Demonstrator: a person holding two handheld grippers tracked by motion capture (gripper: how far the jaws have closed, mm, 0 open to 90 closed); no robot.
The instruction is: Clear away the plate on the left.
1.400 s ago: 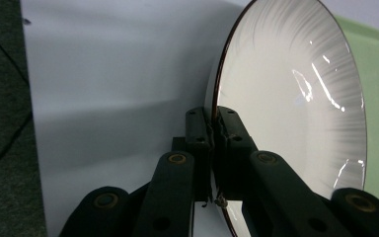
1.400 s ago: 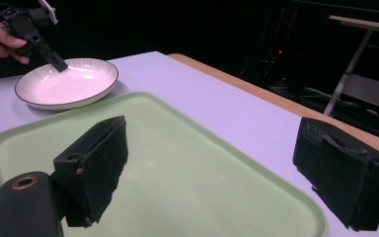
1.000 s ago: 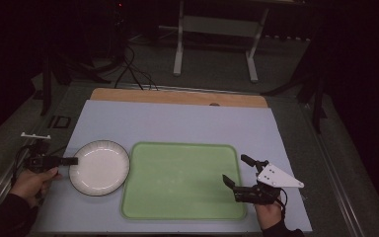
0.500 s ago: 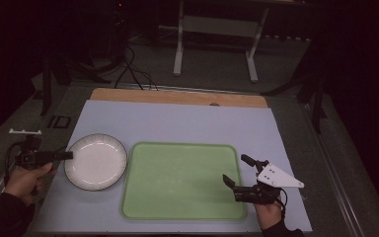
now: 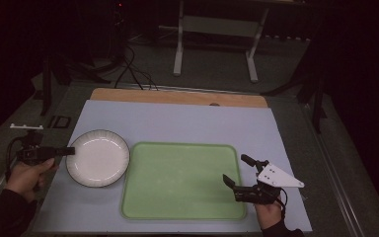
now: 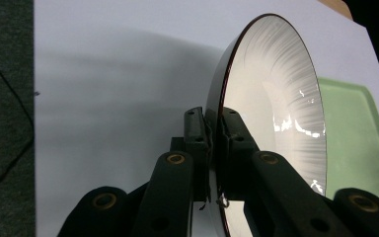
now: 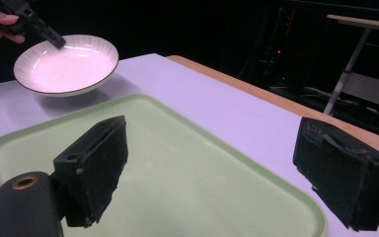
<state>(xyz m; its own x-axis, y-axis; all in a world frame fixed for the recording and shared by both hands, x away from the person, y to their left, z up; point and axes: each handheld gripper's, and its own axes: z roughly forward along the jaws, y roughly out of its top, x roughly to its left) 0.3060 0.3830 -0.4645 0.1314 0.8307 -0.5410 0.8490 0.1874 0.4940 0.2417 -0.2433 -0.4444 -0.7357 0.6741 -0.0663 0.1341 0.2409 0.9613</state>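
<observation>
A white ribbed plate (image 5: pixel 97 158) with a dark rim hangs just above the lilac table cover, left of a green tray (image 5: pixel 177 182). My left gripper (image 5: pixel 70 150) is shut on the plate's left rim; in the left gripper view the jaws (image 6: pixel 213 123) pinch the edge of the plate (image 6: pixel 276 98). My right gripper (image 5: pixel 235 169) stands open over the tray's right end, nothing between its pads. The right gripper view shows its wide gap (image 7: pixel 219 168) above the tray (image 7: pixel 187 148), with the plate (image 7: pixel 66 61) and left gripper (image 7: pixel 54 39) at the far left, a shadow beneath the plate.
The lilac cover (image 5: pixel 187 123) spreads over the table, with a wooden strip (image 5: pixel 177 96) along its far edge. Beyond it stand a metal frame's legs (image 5: pixel 179 44) and cables (image 5: pixel 128 64) on the dark floor.
The left gripper has raised the plate a little off the cover and drawn it slightly left. The right gripper has not moved.
</observation>
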